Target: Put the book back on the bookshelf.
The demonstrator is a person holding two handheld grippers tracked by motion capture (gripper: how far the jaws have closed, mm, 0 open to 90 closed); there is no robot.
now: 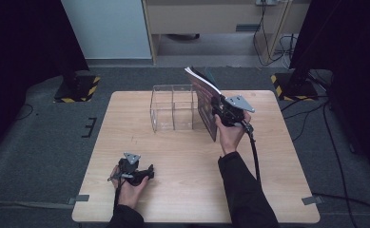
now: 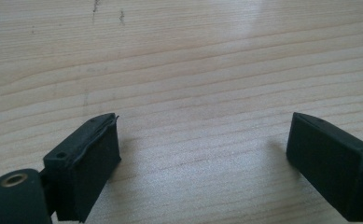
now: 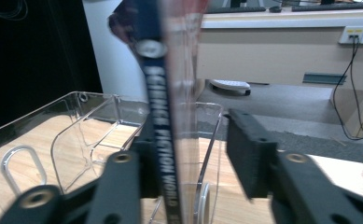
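light wooden table (image 1: pixel 182 190), then the clear plastic two-compartment organizer (image 1: pixel 172 108) near its back edge. right tongs (image 1: pixel 216 110) pinch a thin magazine (image 1: pixel 204 97) upright just beside the organizer. left tongs (image 2: pixel 202 154) spread wide over bare wood.

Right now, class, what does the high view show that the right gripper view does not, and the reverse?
High view: the whole wooden table, the left tool held low over it, and striped stand bases on the floor. Right gripper view: the book close enough to read its spine, SCIENCE FICTION WORLD. Shared: the book standing between the jaws of the right tool, next to the clear compartment box.
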